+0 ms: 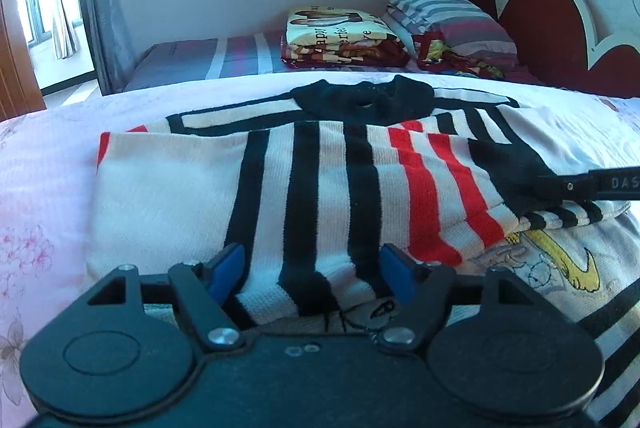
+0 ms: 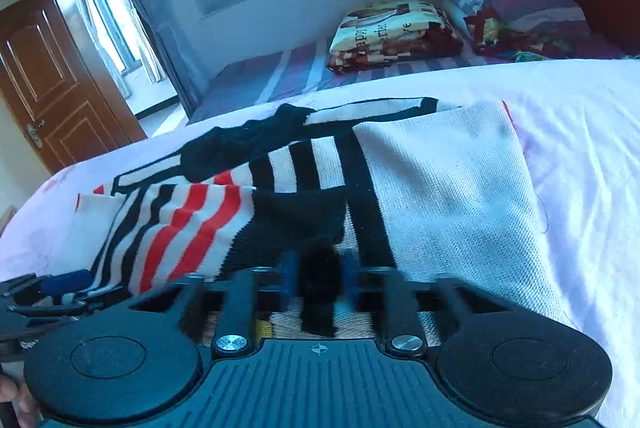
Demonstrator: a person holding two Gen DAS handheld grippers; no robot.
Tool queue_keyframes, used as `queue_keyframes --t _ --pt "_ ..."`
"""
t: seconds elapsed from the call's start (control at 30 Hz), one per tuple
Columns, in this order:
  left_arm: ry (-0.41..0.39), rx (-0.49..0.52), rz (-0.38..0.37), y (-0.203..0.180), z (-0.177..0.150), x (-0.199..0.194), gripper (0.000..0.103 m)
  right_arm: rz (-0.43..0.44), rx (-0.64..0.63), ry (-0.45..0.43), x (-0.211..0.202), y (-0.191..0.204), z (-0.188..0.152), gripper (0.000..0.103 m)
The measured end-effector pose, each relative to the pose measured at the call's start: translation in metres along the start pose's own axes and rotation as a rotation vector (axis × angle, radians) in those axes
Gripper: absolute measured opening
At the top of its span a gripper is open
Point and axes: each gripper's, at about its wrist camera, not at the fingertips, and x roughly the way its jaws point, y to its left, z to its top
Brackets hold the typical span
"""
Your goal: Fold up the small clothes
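A small knit sweater (image 1: 304, 188) with black and red stripes on cream lies flat on the pink bedsheet (image 1: 44, 196), its black collar (image 1: 360, 102) at the far side. My left gripper (image 1: 314, 272) is open at the sweater's near hem, with the striped cloth lying between its blue pads (image 1: 230, 268). My right gripper (image 2: 319, 280) is shut on the black cuff (image 2: 304, 216) of the sleeve folded over the sweater's front; the pads look blurred. From the left wrist view the right gripper (image 1: 560, 186) comes in from the right edge at that cuff. The left gripper (image 2: 60, 292) shows at the lower left.
A white garment with a cartoon print (image 1: 540, 260) lies under the sweater's right side. Across a gap stands a second bed with a folded printed blanket (image 1: 340, 36), striped pillows (image 1: 452, 20) and a red headboard (image 1: 552, 24). A wooden door (image 2: 48, 76) is far left.
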Motion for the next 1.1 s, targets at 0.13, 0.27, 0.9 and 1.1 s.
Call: queue_keyframes --t 0.13,0.27,0.9,1.1 --pt "-0.009 -0.009 0.038 0.003 -0.001 -0.007 0.074 -0.002 -0.003 0.007 -0.008 -0.009 0.000 0.005" --pt "-0.012 -0.041 0.041 0.004 -0.007 -0.005 0.076 0.010 -0.017 0.021 -0.006 -0.011 -0.002 0.005" --pt "0.025 0.098 0.131 -0.023 -0.077 -0.119 0.079 -0.009 -0.117 -0.029 -0.156 -0.014 -0.072 0.078" --pt "0.053 0.042 0.130 -0.005 -0.120 -0.178 0.045 -0.035 0.026 0.011 -0.221 -0.025 -0.121 0.078"
